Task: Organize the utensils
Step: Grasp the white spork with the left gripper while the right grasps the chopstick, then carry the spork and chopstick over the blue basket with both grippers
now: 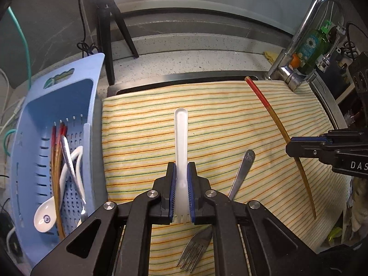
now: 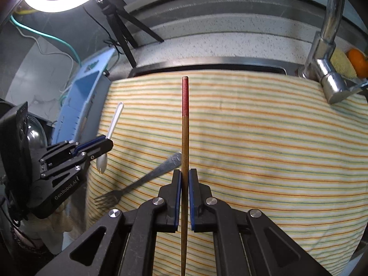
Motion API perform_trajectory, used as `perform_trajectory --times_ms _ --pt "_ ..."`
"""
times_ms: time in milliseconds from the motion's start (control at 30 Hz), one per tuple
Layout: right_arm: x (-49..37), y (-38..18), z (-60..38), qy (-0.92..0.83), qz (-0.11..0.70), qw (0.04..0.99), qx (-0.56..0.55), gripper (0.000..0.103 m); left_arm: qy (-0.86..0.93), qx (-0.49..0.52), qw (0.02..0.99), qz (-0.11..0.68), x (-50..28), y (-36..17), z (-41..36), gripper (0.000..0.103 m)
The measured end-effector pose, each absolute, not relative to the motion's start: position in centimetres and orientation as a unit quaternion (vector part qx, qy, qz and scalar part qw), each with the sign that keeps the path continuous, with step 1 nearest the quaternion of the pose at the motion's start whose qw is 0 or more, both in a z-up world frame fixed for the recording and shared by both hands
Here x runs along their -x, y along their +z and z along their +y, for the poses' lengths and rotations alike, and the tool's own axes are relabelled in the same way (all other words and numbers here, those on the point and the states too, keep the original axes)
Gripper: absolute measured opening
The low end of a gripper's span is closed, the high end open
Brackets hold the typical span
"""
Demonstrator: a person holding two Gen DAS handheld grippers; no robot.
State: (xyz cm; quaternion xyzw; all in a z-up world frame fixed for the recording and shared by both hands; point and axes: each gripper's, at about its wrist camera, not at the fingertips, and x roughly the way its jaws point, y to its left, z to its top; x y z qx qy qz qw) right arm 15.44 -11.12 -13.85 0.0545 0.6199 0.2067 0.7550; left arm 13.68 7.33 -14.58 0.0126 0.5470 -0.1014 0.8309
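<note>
1. Left wrist view: a blue basket [image 1: 57, 124] is seen at the far left, next to the striped cloth [image 1: 161, 119]. Red-tipped chopsticks [image 1: 57, 161], a white spoon [image 1: 46, 216] and a metal utensil are already kept inside it, so it is judged to be the place where the utensils are collected.
2. A white plastic fork [image 1: 181, 142] is pinched by the left tool [image 1: 181, 193], which is clenched on the part near the prongs. The handle is pointed forward and away, and the fork is held up off the cloth, likely so it can be carried to the basket.
3. A metal fork [image 1: 239, 179] is left lying on the cloth, just right of the left tool. It is partly hidden under the tool and has not been picked up yet.
4. Right wrist view: a single chopstick [image 2: 185, 138] is gripped by the right tool [image 2: 185, 197], which is closed on its brown part. The red end is pointed ahead, and the stick is held straight along the tool.
5. A faucet [image 2: 326, 53] is seen at the far right, behind the cloth, which is spread over the sink so the utensils can be laid flat.
</note>
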Motion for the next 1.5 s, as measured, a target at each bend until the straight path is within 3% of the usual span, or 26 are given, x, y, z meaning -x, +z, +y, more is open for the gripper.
perform_trajectory --times_ms 300,633,1500 --pt "-16.5 -10.1 -7.1 0.247 0.591 0.766 -0.061 0.006 -0.086 0.003 0.852 0.517 -13.0 -11.2 11.0 0.008" --pt "-17.6 -9.0 0.0 0.291 0.581 0.758 -0.057 0.006 -0.042 0.021 0.858 0.512 -11.7 -10.8 16.5 0.008" --pt "-19.7 -13.6 13.7 0.324 0.615 0.717 -0.052 0.006 0.014 0.072 0.841 0.536 -12.1 -13.7 25.0 0.008"
